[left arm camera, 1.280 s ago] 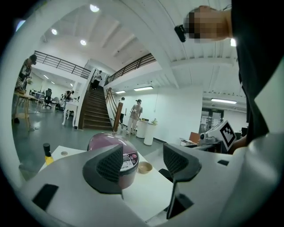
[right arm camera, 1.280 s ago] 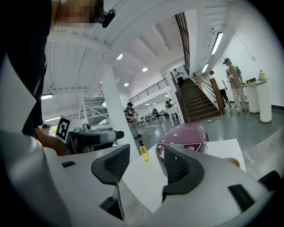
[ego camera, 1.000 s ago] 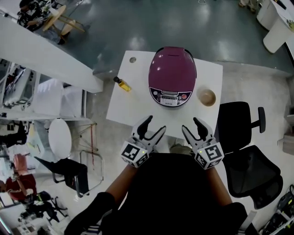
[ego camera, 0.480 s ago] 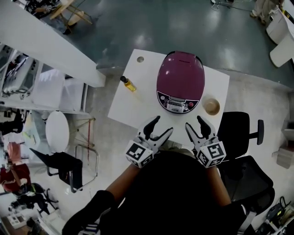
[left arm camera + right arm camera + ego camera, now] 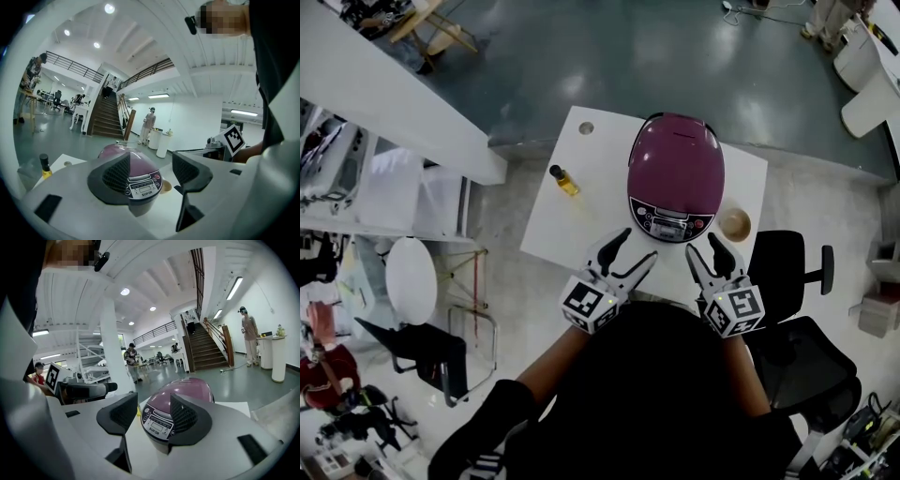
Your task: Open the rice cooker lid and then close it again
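Observation:
A purple rice cooker with its lid down stands on a small white table; its grey control panel faces me. It also shows in the left gripper view and the right gripper view. My left gripper is open over the table's near edge, just left of the panel. My right gripper is open too, just right of the panel. Neither touches the cooker, and nothing sits between their jaws.
A small bottle of yellow liquid stands on the table's left part, and a round tan bowl sits to the right of the cooker. A black office chair stands to the right of the table. White desks and a long white counter lie to the left.
Both grippers have moved forward toward the cooker's front, and they now flank its control panel. The lid has stayed down.

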`<state>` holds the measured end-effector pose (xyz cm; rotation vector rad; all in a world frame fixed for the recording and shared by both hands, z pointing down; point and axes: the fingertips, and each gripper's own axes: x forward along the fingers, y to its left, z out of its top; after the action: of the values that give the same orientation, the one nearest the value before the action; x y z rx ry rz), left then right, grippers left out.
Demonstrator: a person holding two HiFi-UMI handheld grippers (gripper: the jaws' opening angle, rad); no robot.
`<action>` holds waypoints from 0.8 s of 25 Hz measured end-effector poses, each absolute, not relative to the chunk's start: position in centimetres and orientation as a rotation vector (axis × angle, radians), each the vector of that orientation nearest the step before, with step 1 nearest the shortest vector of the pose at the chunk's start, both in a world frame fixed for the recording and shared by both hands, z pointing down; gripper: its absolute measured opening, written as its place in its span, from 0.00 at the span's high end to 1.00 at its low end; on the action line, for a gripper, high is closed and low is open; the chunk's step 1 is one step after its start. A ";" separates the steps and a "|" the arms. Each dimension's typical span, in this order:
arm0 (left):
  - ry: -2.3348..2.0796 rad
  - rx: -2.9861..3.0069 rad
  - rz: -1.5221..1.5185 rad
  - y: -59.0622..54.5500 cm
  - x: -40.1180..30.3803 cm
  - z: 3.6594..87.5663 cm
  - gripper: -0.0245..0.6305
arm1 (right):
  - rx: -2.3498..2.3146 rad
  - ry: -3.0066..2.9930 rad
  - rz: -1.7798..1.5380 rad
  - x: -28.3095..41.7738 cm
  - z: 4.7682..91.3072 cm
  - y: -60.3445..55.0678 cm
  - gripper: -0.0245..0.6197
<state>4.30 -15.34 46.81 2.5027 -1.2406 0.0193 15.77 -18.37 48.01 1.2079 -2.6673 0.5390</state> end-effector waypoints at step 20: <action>-1.184 2.529 -0.039 -17.6 -0.2 47.5 0.57 | 1.307 -2.412 0.510 12.8 51.1 -21.5 0.96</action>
<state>-0.17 -17.55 47.46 2.5286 -1.1838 -0.0386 12.80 -21.46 51.09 1.3075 -2.4124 0.5101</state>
